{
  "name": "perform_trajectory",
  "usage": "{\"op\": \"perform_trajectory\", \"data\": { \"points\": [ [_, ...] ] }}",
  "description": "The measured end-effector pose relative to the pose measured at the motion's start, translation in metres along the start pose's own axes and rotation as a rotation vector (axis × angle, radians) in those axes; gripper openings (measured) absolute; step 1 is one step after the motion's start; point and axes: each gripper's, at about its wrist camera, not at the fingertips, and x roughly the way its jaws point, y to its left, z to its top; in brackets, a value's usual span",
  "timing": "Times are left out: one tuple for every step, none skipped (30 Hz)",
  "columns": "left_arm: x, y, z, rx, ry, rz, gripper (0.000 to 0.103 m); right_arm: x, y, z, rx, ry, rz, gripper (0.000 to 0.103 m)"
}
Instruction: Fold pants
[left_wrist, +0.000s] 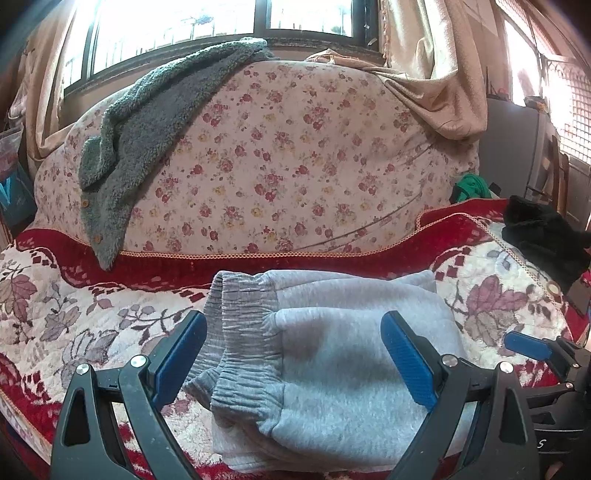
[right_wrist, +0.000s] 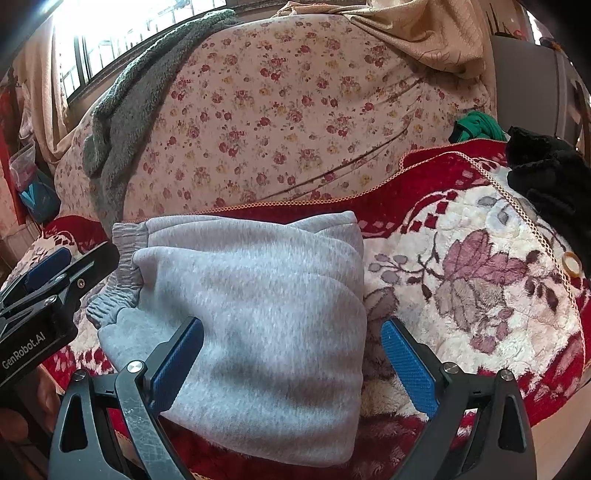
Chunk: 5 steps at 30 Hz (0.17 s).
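The grey pants (left_wrist: 332, 354) lie folded into a thick bundle on the red-and-cream floral blanket (left_wrist: 74, 317) that covers the bed. The long axis of the bundle runs left to right: the ribbed elastic cuffs (left_wrist: 240, 332) sit at the left end, stacked one on the other, and the rounded fold closes the right end (right_wrist: 354, 295). Several layers show along that right edge.

The left hand-held gripper (left_wrist: 295, 354) hovers just over the cuff end with its blue-padded jaws spread wide, holding nothing. The right hand-held gripper (right_wrist: 291, 365) is over the fold end, jaws equally wide apart and empty; its left pad sits above the cloth and its right pad above bare blanket beside the fold. In the right wrist view the left tool's black body comes in from the left edge, close to the cuffs.

There is open blanket to the right of the bundle, up to a black garment (right_wrist: 546, 173) near the blanket's corded edge. Behind the pants a floral quilt (left_wrist: 277, 155) rises like a wall, with a grey-green fleece garment (left_wrist: 147, 140) draped over it. Beyond are a bright window (left_wrist: 177, 22) and beige curtains (left_wrist: 436, 66).
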Motion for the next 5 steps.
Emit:
{"op": "perform_trajectory", "data": {
  "points": [
    [-0.0008,0.0003,-0.0002,0.003,-0.007,-0.004,0.095,-0.0002,0.0003,0.0005,-0.001,-0.001,0.002,0.099],
    [-0.0012,-0.0001,-0.0005,0.005,-0.012,-0.003,0.095,-0.0008,0.0013,0.0002,-0.003,-0.002,0.001,0.099],
    [-0.0013,0.0000,-0.0007,0.008,-0.013,-0.003,0.095,-0.0009,0.0018,0.0005,-0.005,-0.003,-0.001,0.099],
    [-0.0011,-0.0006,-0.0006,0.005,-0.010,-0.002,0.095,-0.0006,0.0024,0.0008,-0.007,-0.003,-0.003,0.099],
    [-0.0010,-0.0010,-0.0005,0.002,-0.009,0.000,0.095,-0.0005,0.0024,0.0007,-0.006,-0.002,-0.001,0.099]
  ]
}}
